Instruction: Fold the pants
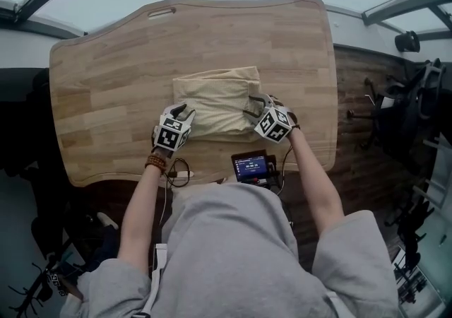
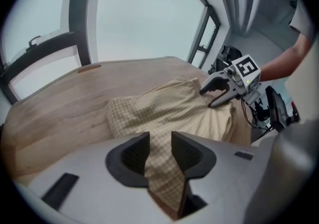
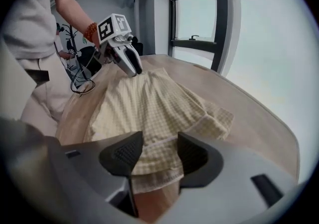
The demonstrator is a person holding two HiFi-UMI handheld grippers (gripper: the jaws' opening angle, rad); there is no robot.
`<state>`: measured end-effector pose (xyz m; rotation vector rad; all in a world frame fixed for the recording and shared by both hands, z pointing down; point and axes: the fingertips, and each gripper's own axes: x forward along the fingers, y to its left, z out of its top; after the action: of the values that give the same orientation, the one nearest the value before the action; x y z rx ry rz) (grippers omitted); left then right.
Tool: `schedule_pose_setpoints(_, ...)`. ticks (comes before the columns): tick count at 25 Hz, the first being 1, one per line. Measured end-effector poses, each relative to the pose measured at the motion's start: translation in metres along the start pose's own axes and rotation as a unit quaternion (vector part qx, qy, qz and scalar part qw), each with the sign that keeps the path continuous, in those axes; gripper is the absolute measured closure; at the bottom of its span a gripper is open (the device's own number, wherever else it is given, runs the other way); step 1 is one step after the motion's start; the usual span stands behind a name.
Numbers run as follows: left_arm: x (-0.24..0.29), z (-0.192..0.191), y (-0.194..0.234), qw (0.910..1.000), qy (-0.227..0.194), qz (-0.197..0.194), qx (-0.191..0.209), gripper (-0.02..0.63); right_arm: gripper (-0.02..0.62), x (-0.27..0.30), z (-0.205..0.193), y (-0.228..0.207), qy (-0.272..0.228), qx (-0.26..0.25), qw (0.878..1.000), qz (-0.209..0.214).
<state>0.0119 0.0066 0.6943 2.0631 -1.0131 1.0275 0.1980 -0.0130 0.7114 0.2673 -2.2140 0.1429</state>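
Pants (image 1: 219, 101) lie folded on table (image 1: 106, 83), left gripper (image 2: 160, 142) pinching them, right gripper (image 3: 159, 139) agape, screen (image 1: 251, 166) nearby

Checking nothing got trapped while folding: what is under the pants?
The pants lie on the wooden table, whose bare top shows around them. Nothing sticks out at their edges, but the spot beneath is covered by cloth.

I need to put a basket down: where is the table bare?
Bare wood lies left of the pants, right of them and along the far edge of the table. The near edge is crowded: left tongs, right tongs, a small screen and a cable.
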Motion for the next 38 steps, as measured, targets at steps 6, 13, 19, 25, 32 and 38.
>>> schedule_pose_setpoints(6,0.015,-0.036,0.005,0.9919,-0.002,-0.023,-0.125,0.466,0.37,0.005,-0.011,-0.003,-0.006,0.035,0.999,0.009)
schedule_pose_setpoints(13,-0.073,0.059,0.004,0.9831,-0.163,0.081,-0.022,0.496,0.396,-0.064,0.069,-0.019,-0.086,0.018,0.994,-0.069)
schedule_pose_setpoints(19,-0.18,0.134,-0.021,0.9165,-0.352,0.187,0.038,0.597,0.588,-0.147,0.161,-0.029,-0.228,0.1,0.944,-0.219)
schedule_pose_setpoints(25,-0.223,0.132,-0.038,0.9043,-0.386,0.176,0.048,0.598,0.591,-0.177,0.195,0.006,-0.262,0.143,0.911,-0.285)
schedule_pose_setpoints(32,-0.249,0.096,-0.036,0.9082,-0.392,0.136,0.052,0.598,0.591,-0.181,0.206,0.057,-0.256,0.17,0.897,-0.319)
schedule_pose_setpoints(38,-0.267,0.052,-0.024,0.9132,-0.387,0.12,0.046,0.598,0.591,-0.172,0.215,0.094,-0.251,0.189,0.889,-0.333)
